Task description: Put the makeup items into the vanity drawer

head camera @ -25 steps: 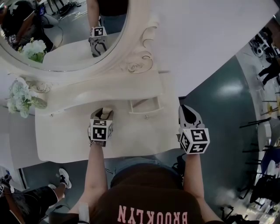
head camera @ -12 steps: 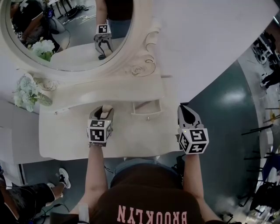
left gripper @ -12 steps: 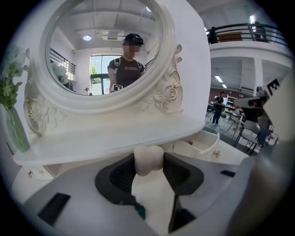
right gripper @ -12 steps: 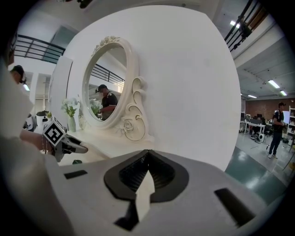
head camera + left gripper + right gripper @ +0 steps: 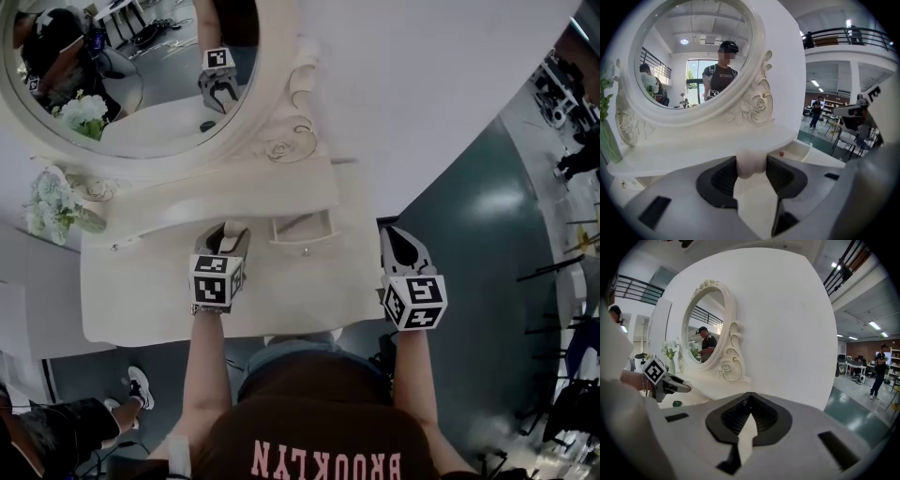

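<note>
White bench (image 5: 141, 305): small drawer (image 5: 302, 228) stands open.
Left gripper (image 5: 225, 232): fingers pinch a pale rounded item (image 5: 750, 162); we move right and release low inside.
Right gripper (image 5: 401, 242): fingers pressed together, empty.

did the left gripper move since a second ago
Yes, the left gripper rose: in the mirror its reflection now hangs clear of the small dark item.

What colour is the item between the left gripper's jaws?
The item is pale pink; left gripper view.
</note>
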{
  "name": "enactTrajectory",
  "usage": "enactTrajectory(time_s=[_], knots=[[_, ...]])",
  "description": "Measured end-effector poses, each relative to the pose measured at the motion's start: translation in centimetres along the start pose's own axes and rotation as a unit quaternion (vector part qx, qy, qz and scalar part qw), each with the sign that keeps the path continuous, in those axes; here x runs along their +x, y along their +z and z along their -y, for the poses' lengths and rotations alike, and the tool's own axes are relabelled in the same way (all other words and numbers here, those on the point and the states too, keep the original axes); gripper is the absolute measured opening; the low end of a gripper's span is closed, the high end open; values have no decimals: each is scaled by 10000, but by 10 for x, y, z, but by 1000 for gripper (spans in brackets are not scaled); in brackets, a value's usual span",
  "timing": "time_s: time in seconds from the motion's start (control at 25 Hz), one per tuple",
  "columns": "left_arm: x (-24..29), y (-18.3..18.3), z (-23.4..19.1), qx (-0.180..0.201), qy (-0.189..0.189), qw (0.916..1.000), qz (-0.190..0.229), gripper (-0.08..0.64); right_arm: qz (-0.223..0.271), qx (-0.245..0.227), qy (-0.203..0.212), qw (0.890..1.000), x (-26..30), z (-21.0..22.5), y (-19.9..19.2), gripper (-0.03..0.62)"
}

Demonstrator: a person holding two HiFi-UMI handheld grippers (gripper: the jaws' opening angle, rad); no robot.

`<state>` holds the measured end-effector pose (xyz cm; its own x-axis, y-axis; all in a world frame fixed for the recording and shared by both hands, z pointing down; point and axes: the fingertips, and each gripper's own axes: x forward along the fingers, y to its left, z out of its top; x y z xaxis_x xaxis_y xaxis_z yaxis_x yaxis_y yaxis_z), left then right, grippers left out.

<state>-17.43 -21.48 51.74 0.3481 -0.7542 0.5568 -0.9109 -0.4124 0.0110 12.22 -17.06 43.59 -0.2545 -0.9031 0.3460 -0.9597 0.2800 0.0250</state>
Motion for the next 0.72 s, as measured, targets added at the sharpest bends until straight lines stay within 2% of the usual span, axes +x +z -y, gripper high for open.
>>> enactTrajectory(time_s=[0.2, 0.72], knots=[[11, 8, 29, 15, -309, 9995, 49, 182, -54, 53, -165, 9998, -15, 16, -9, -3], [38, 27, 100, 371, -925, 9949, 149, 210, -243, 274, -551, 9978, -47, 54, -35, -3]])
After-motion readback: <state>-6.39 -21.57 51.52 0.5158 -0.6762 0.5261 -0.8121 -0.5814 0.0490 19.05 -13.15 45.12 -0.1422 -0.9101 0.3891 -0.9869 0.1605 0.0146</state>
